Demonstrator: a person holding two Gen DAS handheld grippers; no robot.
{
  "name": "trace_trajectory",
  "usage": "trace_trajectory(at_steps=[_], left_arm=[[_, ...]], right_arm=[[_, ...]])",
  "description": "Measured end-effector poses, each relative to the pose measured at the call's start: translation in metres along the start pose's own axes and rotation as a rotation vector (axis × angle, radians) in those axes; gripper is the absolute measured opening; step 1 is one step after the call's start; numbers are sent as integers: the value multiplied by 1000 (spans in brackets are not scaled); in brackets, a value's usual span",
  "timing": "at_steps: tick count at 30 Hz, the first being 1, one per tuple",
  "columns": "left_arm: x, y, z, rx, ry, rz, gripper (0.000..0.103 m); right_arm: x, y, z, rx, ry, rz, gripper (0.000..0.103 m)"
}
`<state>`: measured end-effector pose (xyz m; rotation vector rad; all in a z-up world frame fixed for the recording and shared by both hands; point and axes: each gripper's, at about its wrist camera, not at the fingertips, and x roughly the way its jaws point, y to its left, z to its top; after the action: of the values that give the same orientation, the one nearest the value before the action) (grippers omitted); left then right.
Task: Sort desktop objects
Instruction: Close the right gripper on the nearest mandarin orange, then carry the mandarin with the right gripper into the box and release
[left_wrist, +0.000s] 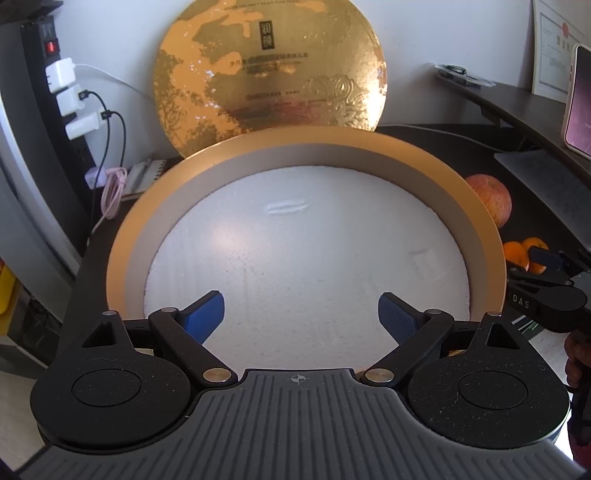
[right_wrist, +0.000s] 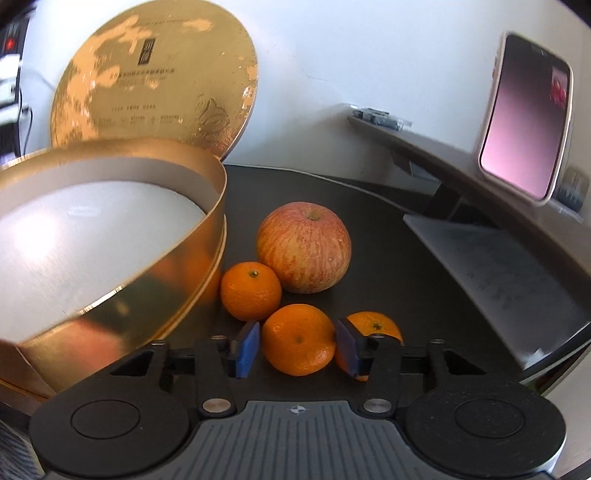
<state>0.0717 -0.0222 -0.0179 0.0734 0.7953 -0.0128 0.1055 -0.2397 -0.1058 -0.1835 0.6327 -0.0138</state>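
A round gold box (left_wrist: 125, 236) with a white foam floor lies open in front of my left gripper (left_wrist: 301, 314), which hangs open over its near side with nothing between the blue pads. In the right wrist view the same gold box (right_wrist: 155, 288) stands at the left. Beside it on the dark desk lie a striped apple (right_wrist: 304, 247) and three tangerines. My right gripper (right_wrist: 297, 347) is shut on the middle tangerine (right_wrist: 297, 338), a pad pressed against each side. Another tangerine (right_wrist: 251, 290) sits at its upper left, and a third tangerine (right_wrist: 380, 325) is partly hidden behind the right pad.
The box's gold lid (left_wrist: 269, 70) leans upright against the wall behind it. A phone (right_wrist: 526, 118) stands on a raised shelf at the right, above a white paper pad (right_wrist: 498, 277). A power strip with chargers (left_wrist: 66, 92) and cables is at the far left.
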Motion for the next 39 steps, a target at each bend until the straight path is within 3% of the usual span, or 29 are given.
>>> trace_trajectory(at_steps=[6,13,17,25,33,39], left_arm=[[0,2,-1,-4,2,-2,94],[-3,5,-2,-5,-5,0,94],[-5,6,-3,-5,-10,2,94],[-10,9,-6,-7,-17,18,94],[-21,21,-9,-34,-52,32,94],[-33,63,-14,-141,-91,151,94]], right_arm=[[0,-1,0,-11,-2,-3,44],[-7,-8,2,75,37,107,45],[-3,-5,2,46,36,97,52],[0,-4,-1,73,50,89,46],[-48,-8,32,72,-47,86,46],[-88,32,64,-6,-122,237,46]])
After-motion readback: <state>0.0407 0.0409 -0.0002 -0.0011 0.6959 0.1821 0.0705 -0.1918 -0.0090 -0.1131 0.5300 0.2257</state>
